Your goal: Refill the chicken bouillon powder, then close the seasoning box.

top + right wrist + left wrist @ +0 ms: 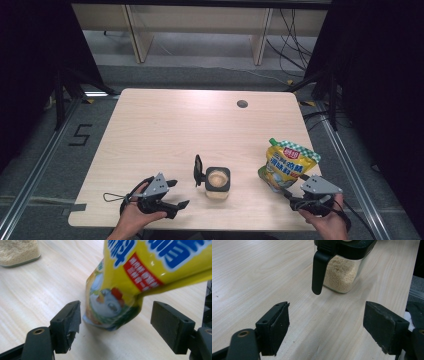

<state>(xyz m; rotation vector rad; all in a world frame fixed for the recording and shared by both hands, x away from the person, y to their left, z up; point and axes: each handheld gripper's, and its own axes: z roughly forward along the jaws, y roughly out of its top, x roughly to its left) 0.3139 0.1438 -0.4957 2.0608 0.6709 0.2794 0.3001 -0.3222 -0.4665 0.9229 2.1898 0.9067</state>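
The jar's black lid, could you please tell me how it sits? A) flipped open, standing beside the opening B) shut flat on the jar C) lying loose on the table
A: the lid stands raised at the left edge of the jar, whose granules are exposed.

Table [165, 130]: light wood-grain top with rounded corners
Cable hole [242, 104]: dark, round, near the table's far right corner
Floor marking [80, 135]: black "5" left of the table
Wooden furniture legs [137, 35]: beyond the far edge
Cables [292, 45]: loose on the floor, far right
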